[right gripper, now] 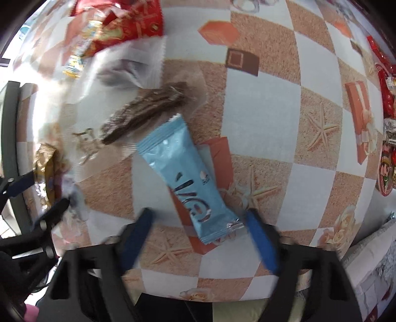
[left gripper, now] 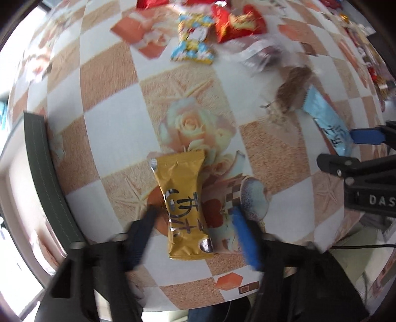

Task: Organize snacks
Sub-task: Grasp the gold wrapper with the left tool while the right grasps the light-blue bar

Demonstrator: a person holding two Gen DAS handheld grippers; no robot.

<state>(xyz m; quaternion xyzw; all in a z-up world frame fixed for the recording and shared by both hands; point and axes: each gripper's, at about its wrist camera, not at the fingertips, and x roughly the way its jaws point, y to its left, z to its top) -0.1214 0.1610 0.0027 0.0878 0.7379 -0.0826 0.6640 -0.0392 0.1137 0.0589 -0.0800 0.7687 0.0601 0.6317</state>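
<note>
Yellow snack (left gripper: 184, 205) near table edge (left gripper: 188, 308)

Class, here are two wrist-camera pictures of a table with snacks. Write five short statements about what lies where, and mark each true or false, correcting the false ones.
1. A yellow packet lies between the left gripper fingers. True.
2. The right gripper has lifted the blue packet off the table. False: it lies flat on the tablecloth, with gaps to both fingers.
3. A brown snack in clear wrap lies beside the blue packet's far end. True.
4. The tablecloth is plain white. False: it is chequered, with starfish and roses.
5. Red packets lie at the far side. True.
</note>
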